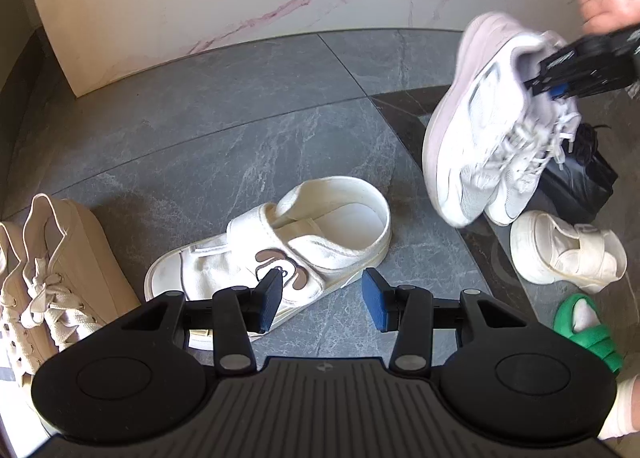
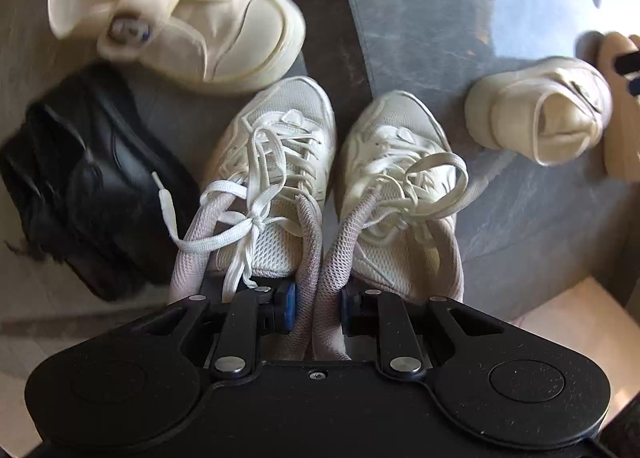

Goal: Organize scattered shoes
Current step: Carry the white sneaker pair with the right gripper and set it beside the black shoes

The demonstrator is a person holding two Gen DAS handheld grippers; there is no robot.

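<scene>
— Where's that white pair?

— Up off the floor. The right gripper (image 2: 316,306) is clamped on the two inner collars of the white sneakers (image 2: 336,178), pinched together between its pads, toes hanging away from it.

— And the other one?

— The left gripper (image 1: 320,304) has its fingers spread apart, nothing in them. The strap sandal (image 1: 276,242) lies on the grey floor (image 1: 224,138) just beyond the left pad, its mate (image 1: 568,250) off to the right by a black shoe (image 1: 580,178).

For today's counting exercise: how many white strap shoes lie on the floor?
2. One strap shoe lies before the left tool; the other lies right, beside the black shoe. More may be hidden.
</scene>
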